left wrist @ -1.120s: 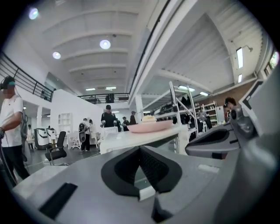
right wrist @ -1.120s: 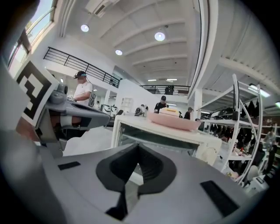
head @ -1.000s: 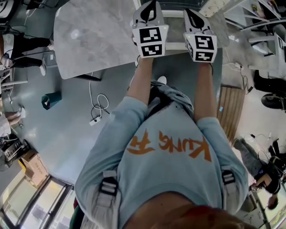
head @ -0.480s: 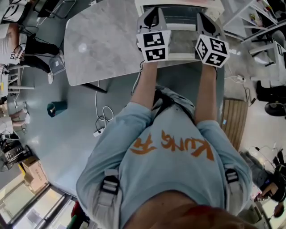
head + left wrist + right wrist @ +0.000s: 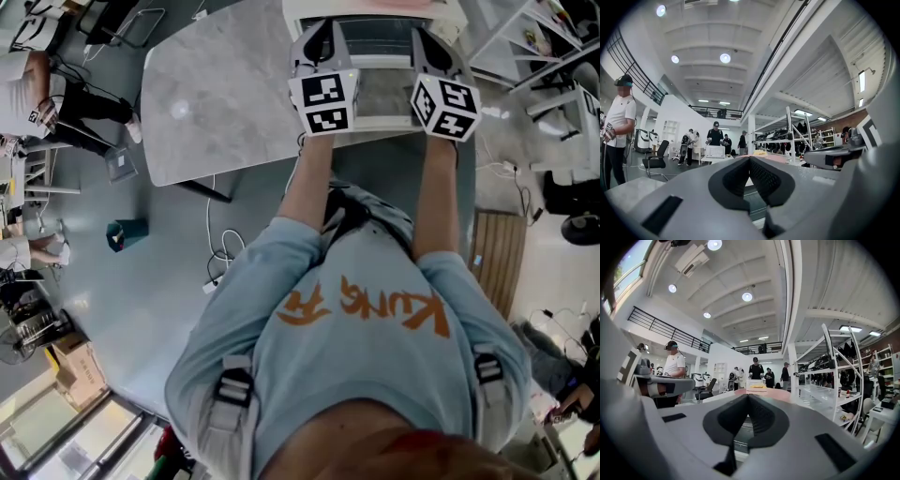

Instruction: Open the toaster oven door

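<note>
Lab hall: metal shelving (image 5: 824, 363), mezzanine railing (image 5: 661, 326).

toaster oven (image 5: 375, 37) on table (image 5: 216, 103), person (image 5: 356, 347) before it

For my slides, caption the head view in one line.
From above: a person holds the left gripper and right gripper, both shut, before a toaster oven on a marble table.
</note>
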`<state>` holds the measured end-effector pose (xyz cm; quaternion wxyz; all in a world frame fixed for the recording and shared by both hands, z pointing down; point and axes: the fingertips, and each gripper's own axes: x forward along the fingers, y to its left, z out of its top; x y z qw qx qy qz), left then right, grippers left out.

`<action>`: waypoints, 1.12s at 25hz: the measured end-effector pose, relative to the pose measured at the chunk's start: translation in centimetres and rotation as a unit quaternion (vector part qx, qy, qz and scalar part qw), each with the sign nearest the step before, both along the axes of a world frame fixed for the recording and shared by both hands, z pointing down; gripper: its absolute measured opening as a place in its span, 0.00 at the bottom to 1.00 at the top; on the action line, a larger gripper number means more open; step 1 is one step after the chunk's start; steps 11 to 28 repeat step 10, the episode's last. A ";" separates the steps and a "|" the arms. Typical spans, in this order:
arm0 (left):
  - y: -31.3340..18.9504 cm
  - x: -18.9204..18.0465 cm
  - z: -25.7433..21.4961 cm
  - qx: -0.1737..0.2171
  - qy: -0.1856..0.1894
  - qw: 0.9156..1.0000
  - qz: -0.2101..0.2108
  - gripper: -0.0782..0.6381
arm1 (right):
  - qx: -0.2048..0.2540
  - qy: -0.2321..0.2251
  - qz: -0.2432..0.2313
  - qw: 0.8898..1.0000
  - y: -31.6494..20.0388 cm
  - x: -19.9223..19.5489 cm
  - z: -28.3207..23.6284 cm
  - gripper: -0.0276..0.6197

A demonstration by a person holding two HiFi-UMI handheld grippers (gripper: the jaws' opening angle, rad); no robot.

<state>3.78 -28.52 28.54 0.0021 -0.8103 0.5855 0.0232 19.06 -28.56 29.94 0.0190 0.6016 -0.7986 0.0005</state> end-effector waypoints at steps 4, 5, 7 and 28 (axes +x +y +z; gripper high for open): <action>-0.2 0.3 -0.3 0.004 0.000 1.000 -0.001 0.11 | 0.002 0.001 -0.001 1.000 -0.1 0.4 -0.3 0.04; -0.3 0.4 -0.3 0.005 -0.002 1.000 -0.001 0.11 | 0.003 0.002 -0.002 1.000 -0.2 0.4 -0.3 0.04; -0.4 0.6 -0.2 0.006 -0.002 1.000 -0.002 0.11 | 0.005 0.003 -0.005 1.000 -0.3 0.4 -0.3 0.04; -0.6 0.8 -0.3 0.011 0.000 1.000 -0.005 0.11 | 0.007 0.005 -0.008 1.000 -0.4 0.6 -0.4 0.04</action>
